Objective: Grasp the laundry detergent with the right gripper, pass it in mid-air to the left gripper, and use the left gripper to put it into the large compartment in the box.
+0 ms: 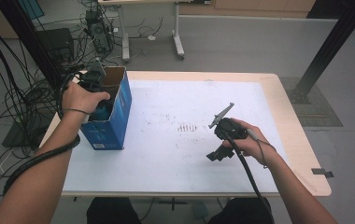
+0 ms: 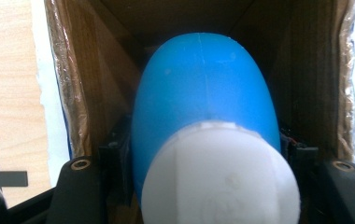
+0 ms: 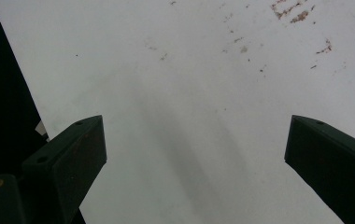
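1. Nearest the person, the right gripper (image 1: 221,151) is held in the right hand (image 1: 248,142) above the white sheet (image 1: 180,154) that covers the table (image 1: 287,116); its black cable trails back along the forearm; the grey three-cornered plate on top stands tilted up toward the far side.
2. In the right gripper view its two black jaws stand wide apart with nothing between them; beneath them lies the bare white sheet (image 3: 189,116), marked with small brown specks toward the far right.
3. Farther off, at the table's left edge, a blue cardboard box (image 1: 112,123) stands upright with its top open; the left hand (image 1: 83,99) holds the left gripper (image 1: 93,77) at the box's mouth, pointing down into it.
4. In the left gripper view the jaws are clamped on a blue bottle (image 2: 206,88) with a white cap (image 2: 220,177); one jaw presses each side of the body just past the cap; the bottle lies between the brown inner walls of the box (image 2: 91,84), its rounded end pointing deeper in.
5. Beyond the table, the grey floor (image 1: 241,46) carries tangled cables, and the legs of another desk (image 1: 178,42) stand near the top.
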A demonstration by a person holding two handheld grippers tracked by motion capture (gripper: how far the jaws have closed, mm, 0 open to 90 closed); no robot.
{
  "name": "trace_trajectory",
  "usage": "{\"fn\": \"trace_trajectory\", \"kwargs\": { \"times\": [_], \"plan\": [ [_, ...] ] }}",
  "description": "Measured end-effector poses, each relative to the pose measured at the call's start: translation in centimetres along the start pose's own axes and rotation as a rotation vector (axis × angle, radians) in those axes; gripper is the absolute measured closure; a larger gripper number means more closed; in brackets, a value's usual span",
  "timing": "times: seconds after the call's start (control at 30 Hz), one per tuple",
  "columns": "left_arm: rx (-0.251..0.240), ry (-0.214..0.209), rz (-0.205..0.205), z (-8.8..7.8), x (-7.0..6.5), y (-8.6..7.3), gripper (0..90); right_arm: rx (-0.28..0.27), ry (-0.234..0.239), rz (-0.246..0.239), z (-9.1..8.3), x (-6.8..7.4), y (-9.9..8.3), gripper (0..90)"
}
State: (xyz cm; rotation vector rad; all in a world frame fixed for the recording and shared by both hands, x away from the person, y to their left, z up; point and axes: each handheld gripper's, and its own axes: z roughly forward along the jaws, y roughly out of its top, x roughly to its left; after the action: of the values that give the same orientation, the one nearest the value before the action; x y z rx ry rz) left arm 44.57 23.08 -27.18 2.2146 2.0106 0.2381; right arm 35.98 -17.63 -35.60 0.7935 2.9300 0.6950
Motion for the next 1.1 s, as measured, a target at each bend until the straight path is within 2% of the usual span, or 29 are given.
{"fn": "trace_trajectory", "kwargs": {
  "times": [1.1],
  "plan": [
    [-0.005, 0.002, -0.017, 0.05, 0.00, 0.01, 37.6, -0.003, -0.003, 0.002, -0.10, -0.03, -0.16, 5.3]
  ]
}}
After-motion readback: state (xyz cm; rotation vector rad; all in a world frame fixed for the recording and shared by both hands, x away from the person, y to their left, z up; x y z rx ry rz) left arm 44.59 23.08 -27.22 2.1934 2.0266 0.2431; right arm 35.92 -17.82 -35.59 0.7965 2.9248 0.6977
